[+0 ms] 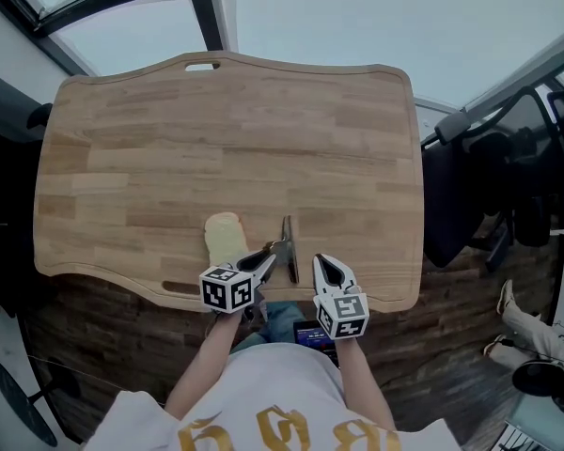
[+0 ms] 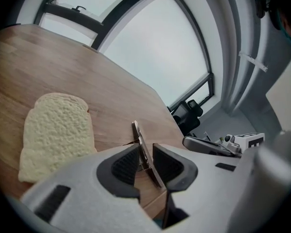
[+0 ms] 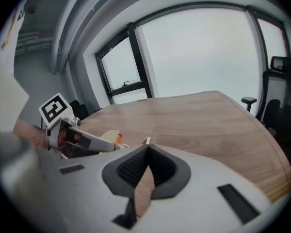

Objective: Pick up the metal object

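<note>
A slim metal object (image 1: pixel 289 247) sits near the front edge of the wooden table (image 1: pixel 226 139), just right of a slice of bread (image 1: pixel 225 238). My left gripper (image 1: pixel 270 260) reaches it from the lower left. In the left gripper view the jaws are pressed on the thin metal object (image 2: pixel 138 137), with the bread (image 2: pixel 56 130) at the left. Whether it is off the wood I cannot tell. My right gripper (image 1: pixel 320 263) hovers just right of the object, jaws shut and holding nothing. The right gripper (image 3: pixel 147 152) view shows the object's tip (image 3: pixel 146 141) and the left gripper (image 3: pixel 82 140).
The table's front edge runs directly under both grippers. A black office chair (image 1: pixel 489 186) stands off the table's right side. A handle slot (image 1: pixel 202 66) is cut into the far edge. Window frames (image 1: pixel 207 7) lie beyond the table.
</note>
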The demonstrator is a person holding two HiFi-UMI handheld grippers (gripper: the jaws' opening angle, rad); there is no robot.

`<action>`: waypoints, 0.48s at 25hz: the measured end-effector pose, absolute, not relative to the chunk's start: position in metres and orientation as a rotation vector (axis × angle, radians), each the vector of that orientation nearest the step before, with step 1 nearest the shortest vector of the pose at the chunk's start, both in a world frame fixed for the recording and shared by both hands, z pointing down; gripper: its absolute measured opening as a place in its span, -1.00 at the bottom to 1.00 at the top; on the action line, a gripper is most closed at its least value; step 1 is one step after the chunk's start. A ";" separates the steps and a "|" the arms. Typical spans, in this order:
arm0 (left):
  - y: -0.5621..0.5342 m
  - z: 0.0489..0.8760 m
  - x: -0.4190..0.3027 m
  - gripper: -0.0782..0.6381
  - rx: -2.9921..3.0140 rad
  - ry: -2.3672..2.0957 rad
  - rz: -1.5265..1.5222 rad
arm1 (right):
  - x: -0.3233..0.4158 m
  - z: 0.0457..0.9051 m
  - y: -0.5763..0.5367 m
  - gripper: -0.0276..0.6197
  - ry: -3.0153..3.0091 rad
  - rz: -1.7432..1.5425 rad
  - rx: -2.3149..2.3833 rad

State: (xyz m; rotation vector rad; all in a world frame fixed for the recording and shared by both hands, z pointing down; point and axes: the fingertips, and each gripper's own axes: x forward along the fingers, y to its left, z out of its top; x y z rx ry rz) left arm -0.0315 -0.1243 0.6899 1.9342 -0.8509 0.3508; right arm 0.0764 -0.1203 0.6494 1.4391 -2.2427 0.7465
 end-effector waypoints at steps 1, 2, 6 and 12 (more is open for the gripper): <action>-0.125 0.691 -0.031 -0.53 1.924 -0.849 0.347 | 0.076 0.649 -0.123 -0.88 -2.247 0.748 1.437; -0.125 0.692 -0.031 -0.52 1.913 -0.847 0.345 | 0.074 0.650 -0.125 -0.88 -2.251 0.750 1.434; -0.127 0.697 -0.031 -0.46 1.876 -0.842 0.339 | 0.068 0.653 -0.130 -0.88 -2.261 0.767 1.411; -0.125 0.704 -0.024 -0.43 1.839 -0.799 0.353 | 0.067 0.661 -0.131 -0.88 -2.262 0.793 1.388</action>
